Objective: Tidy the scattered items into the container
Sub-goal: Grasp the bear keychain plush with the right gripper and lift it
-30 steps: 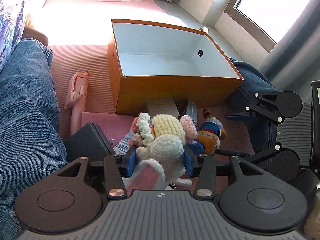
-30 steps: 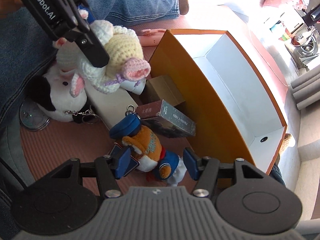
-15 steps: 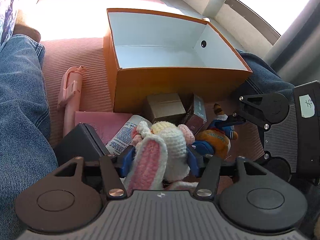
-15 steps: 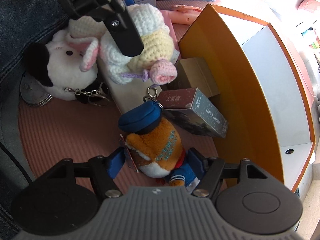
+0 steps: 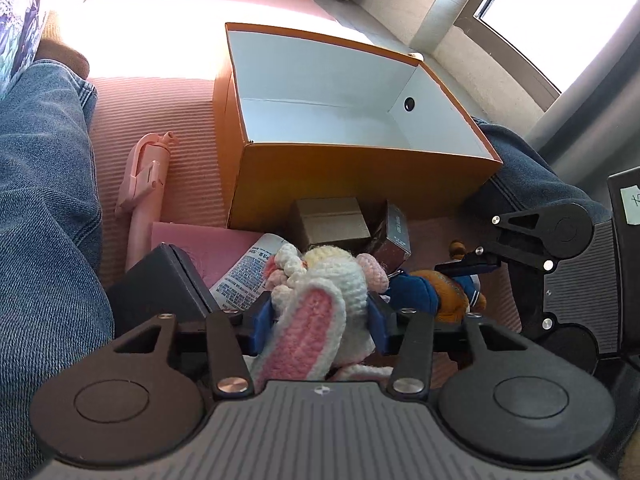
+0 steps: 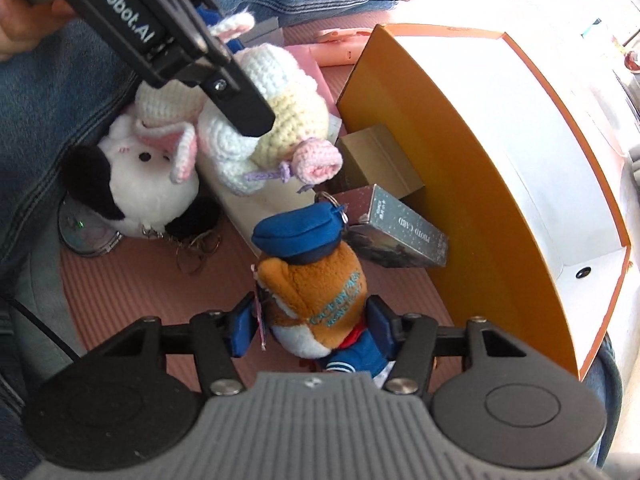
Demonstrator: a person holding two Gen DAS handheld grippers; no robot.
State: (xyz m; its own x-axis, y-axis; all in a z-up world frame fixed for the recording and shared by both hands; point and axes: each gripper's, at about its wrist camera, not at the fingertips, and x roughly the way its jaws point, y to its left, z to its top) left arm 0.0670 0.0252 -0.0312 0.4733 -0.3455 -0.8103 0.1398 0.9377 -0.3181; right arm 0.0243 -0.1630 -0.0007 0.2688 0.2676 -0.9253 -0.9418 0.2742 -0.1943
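Left gripper (image 5: 320, 322) clamped on the crocheted bunny (image 5: 320, 312), just short of the orange box (image 5: 360, 176). Right gripper (image 6: 312, 326) pinching the orange plush keychain (image 6: 316, 280), beside the box's near wall.

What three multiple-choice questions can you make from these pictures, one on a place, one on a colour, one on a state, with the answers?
1. Where is the brown carton?
A. inside the orange box
B. outside, against the orange box's wall
C. on the jeans

2. What colour is the orange plush's cap?
A. blue
B. red
C. green

3. What is the left hand-held gripper doing?
A. hanging open
B. gripping the crochet bunny
C. gripping the card box

B: it sits against the orange box.
A: a blue cap.
B: pads press the crochet bunny.
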